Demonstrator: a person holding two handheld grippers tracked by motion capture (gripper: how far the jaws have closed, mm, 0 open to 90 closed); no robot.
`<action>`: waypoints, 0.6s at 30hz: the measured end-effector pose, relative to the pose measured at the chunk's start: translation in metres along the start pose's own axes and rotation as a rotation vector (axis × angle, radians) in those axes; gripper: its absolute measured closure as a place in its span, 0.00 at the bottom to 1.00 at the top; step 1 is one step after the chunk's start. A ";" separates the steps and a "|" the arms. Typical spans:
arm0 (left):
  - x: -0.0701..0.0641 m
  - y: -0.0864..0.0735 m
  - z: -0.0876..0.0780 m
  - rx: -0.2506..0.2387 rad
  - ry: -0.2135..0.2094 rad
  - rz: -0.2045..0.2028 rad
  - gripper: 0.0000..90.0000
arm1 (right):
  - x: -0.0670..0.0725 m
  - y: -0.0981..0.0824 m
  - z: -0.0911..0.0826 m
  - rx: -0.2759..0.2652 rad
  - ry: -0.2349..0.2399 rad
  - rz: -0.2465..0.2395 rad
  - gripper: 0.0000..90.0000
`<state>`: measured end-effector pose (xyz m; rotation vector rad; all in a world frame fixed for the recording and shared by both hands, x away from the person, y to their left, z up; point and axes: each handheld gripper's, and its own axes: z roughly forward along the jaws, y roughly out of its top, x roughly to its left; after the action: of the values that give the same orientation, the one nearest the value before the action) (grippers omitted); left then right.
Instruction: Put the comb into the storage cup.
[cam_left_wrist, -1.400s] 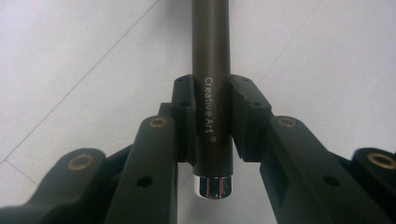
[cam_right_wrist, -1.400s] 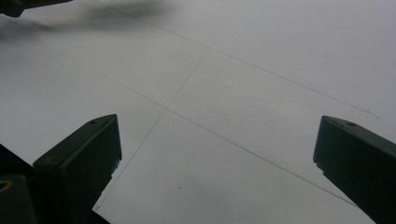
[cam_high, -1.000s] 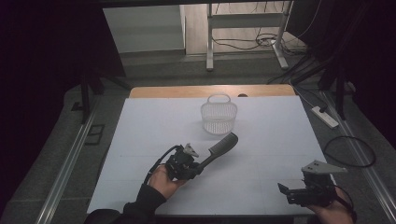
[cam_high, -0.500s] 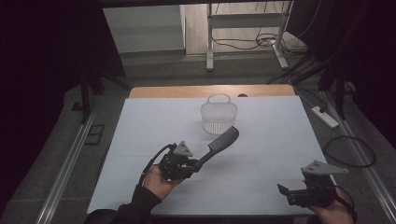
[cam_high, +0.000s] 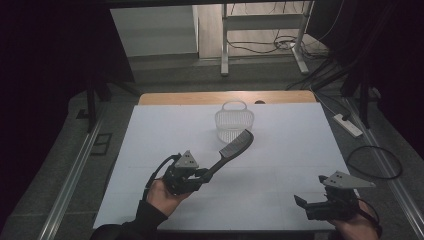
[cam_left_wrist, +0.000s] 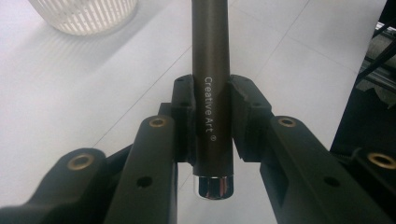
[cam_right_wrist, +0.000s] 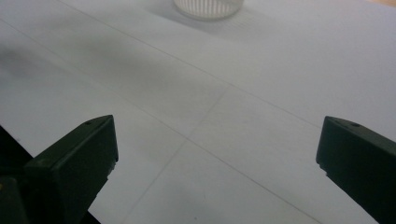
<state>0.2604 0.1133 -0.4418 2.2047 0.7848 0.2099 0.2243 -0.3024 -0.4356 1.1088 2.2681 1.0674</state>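
A dark comb (cam_high: 235, 146) with a round handle (cam_left_wrist: 212, 70) marked "Creative Art" is held off the white table (cam_high: 280, 165). My left gripper (cam_high: 206, 173) is shut on that handle near its chrome end, and the toothed end points up and away toward a small clear ribbed basket (cam_high: 234, 121). In the left gripper view both pads (cam_left_wrist: 184, 112) press the handle's sides, with the basket (cam_left_wrist: 84, 14) at the top left. At the table's front right, my right gripper (cam_high: 300, 201) stands open with nothing between its jaws (cam_right_wrist: 217, 144), facing the basket (cam_right_wrist: 208, 5).
A bare wooden strip (cam_high: 200, 97) runs along the table's far edge. Beyond the table are a dark floor, cables (cam_high: 372, 160) and a metal frame (cam_high: 262, 30). A power strip (cam_high: 348, 125) lies on the floor at the right.
My left hand has drawn slightly left and up, and the comb's toothed end has risen closer to the basket. The right gripper has stayed put.
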 end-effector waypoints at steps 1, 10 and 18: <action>0.000 -0.001 -0.001 -0.001 0.001 0.004 0.80 | 0.000 0.002 0.000 -0.005 0.013 -0.001 0.00; -0.004 -0.007 -0.012 -0.040 0.011 0.001 0.80 | 0.002 0.019 0.003 -0.047 0.129 0.012 0.00; -0.007 -0.011 -0.017 -0.073 0.007 0.019 0.80 | 0.003 0.037 0.009 -0.100 0.176 0.027 0.00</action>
<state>0.2425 0.1252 -0.4375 2.1450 0.7486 0.2519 0.2458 -0.2811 -0.4125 1.0440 2.3089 1.3216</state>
